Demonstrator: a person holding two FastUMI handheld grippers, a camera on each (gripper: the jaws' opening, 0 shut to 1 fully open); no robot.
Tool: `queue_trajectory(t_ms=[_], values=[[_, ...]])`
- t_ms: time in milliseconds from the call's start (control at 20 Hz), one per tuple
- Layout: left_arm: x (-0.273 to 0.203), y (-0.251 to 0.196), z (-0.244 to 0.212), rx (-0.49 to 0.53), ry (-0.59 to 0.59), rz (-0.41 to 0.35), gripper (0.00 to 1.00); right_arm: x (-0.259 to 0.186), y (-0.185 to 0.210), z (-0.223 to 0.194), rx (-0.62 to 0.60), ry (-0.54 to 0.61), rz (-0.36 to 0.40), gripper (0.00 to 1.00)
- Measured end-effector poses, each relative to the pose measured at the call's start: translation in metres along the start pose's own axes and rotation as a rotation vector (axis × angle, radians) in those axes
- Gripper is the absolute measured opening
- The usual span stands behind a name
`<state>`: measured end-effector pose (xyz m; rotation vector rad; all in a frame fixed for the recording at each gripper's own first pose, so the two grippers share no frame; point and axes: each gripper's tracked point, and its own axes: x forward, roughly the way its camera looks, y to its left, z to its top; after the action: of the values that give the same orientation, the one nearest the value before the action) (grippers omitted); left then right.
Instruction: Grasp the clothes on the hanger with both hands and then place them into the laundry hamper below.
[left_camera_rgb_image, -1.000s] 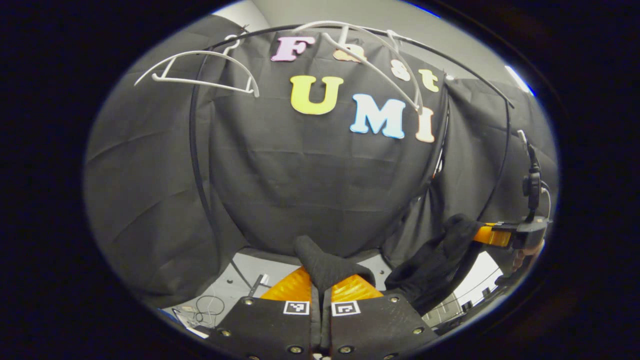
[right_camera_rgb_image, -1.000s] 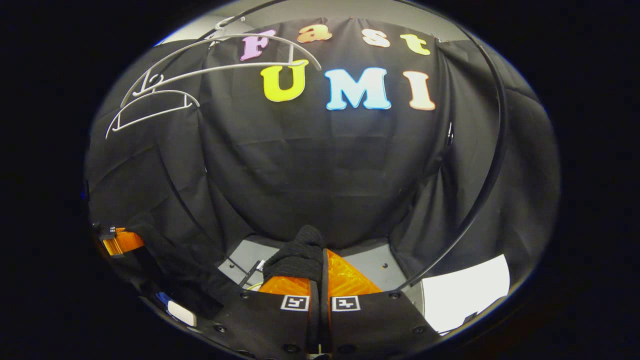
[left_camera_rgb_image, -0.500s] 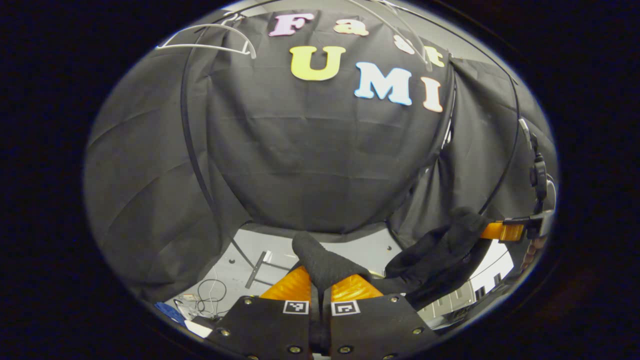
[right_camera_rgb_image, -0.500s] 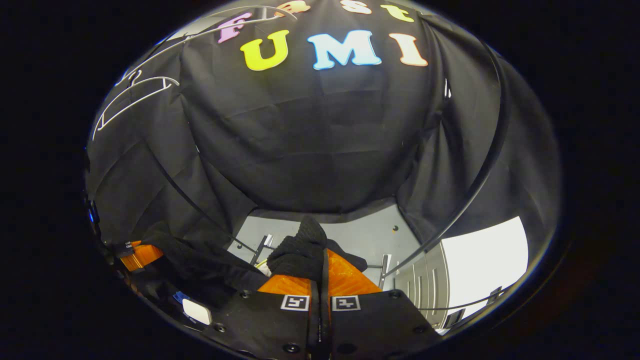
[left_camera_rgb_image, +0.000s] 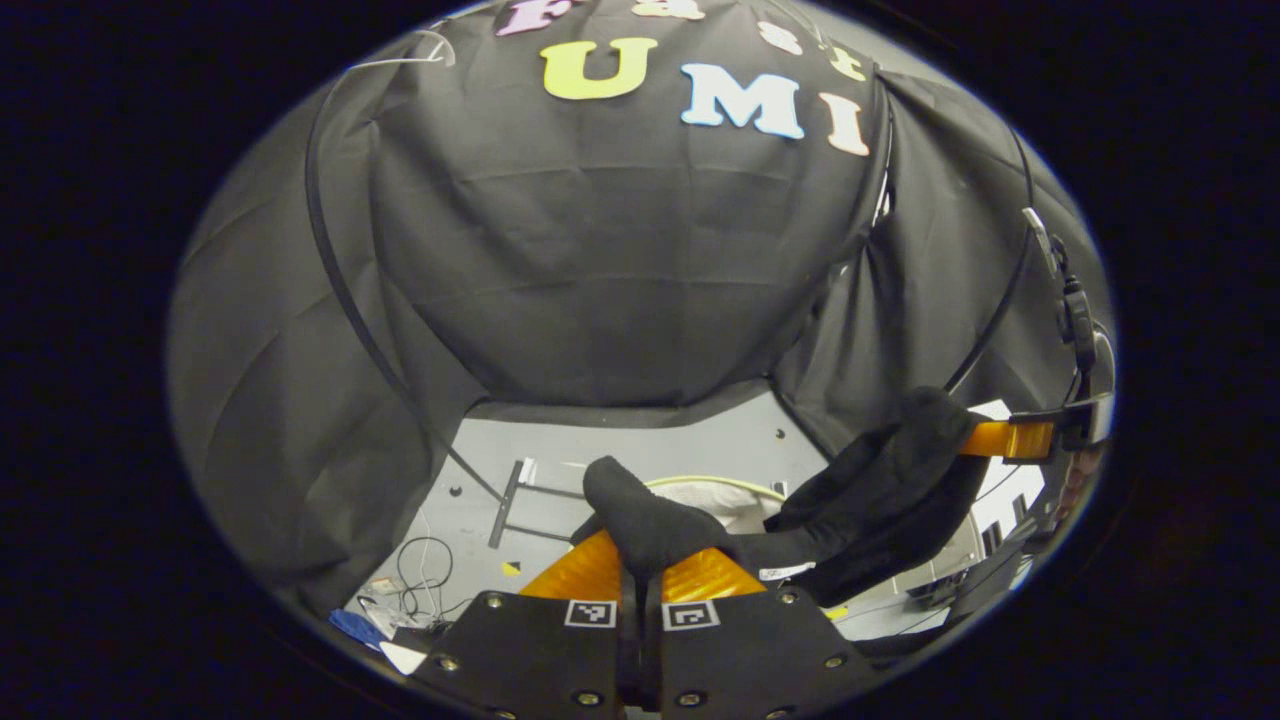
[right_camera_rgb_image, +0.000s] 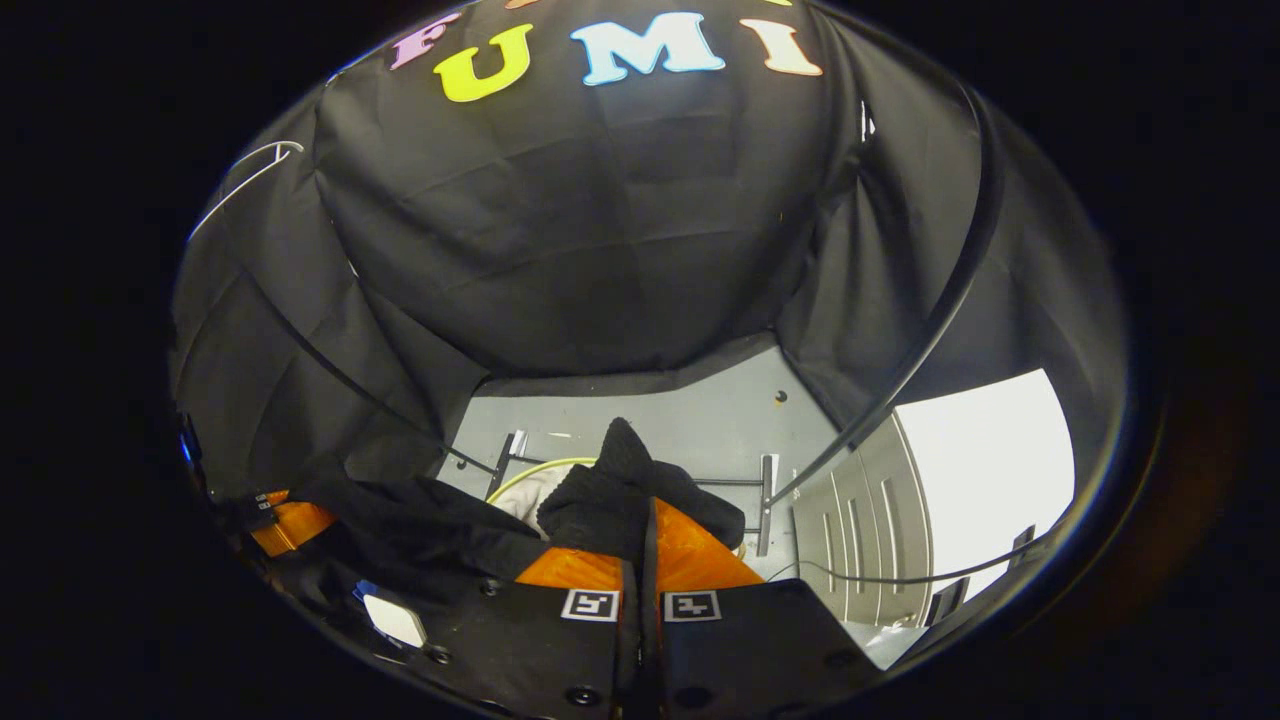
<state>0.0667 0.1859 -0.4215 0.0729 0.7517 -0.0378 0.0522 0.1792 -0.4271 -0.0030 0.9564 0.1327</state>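
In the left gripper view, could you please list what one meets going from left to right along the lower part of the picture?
Cables on the floor → left tool pinching the black garment → hamper rim → right tool, also holding the garment.

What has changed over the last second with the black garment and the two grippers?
Both hand-held grippers have come down with the black garment: the white hangers have slid up out of sight, and the grey floor and the hamper's pale rim now show below. Unchanged: the left hand-held gripper and right hand-held gripper stay shut on the garment, which is still stretched between them.
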Motion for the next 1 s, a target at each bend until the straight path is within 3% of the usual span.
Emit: queue_trajectory(t_ms=[450,600,700,900,1000], values=[[0.024,-0.003,-0.030,-0.009,0.055,-0.012,0.02,0.022,0.012,-0.029,0.004,0.066,-0.006,0.05],[0.028,-0.005,-0.033,-0.013,0.065,0.009,0.02,0.025,0.018,-0.030,0.000,0.076,-0.006,0.02],[0.026,-0.007,-0.035,-0.017,0.069,0.011,0.03,0.026,0.023,-0.033,-0.012,0.089,-0.008,0.11],[0.028,-0.023,-0.043,-0.017,0.087,-0.011,0.04,0.024,0.035,-0.046,-0.024,0.122,0.005,0.06],[0.026,-0.024,-0.048,-0.004,0.105,-0.007,0.05,0.017,0.036,-0.053,-0.044,0.140,0.003,0.12]])
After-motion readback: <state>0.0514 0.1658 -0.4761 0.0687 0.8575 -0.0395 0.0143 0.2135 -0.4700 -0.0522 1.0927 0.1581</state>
